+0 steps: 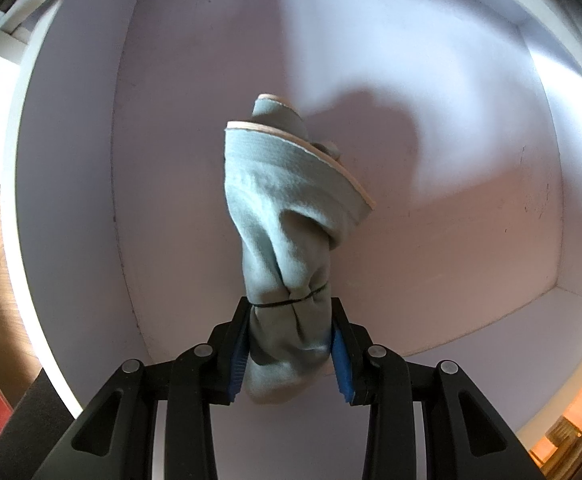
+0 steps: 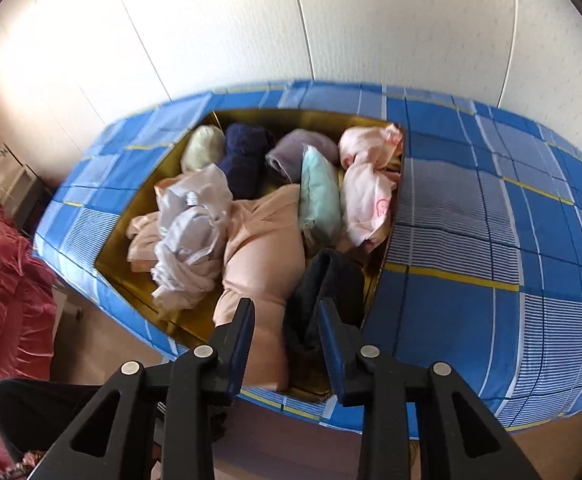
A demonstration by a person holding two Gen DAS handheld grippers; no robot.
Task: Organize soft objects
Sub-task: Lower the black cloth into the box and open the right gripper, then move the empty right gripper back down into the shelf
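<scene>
Left wrist view: the pale green sock bundle (image 1: 287, 240), tied with a thin black band, is clamped between the blue pads of the left gripper (image 1: 291, 348) and hung over the bare floor of a white drawer (image 1: 471, 240). Right wrist view: the right gripper (image 2: 287, 320) is seen nearly closed with nothing pinched, held above a yellow-lined box (image 2: 139, 280) of rolled clothes on a blue plaid bedsheet (image 2: 491, 240); a black roll (image 2: 331, 280) is seen past the fingertips.

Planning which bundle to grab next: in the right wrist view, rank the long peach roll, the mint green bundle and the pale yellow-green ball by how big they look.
1. Long peach roll, clearly largest.
2. Mint green bundle.
3. Pale yellow-green ball, smallest looking, though it lies farthest from the camera, so its true size against the mint one is unsure.
</scene>
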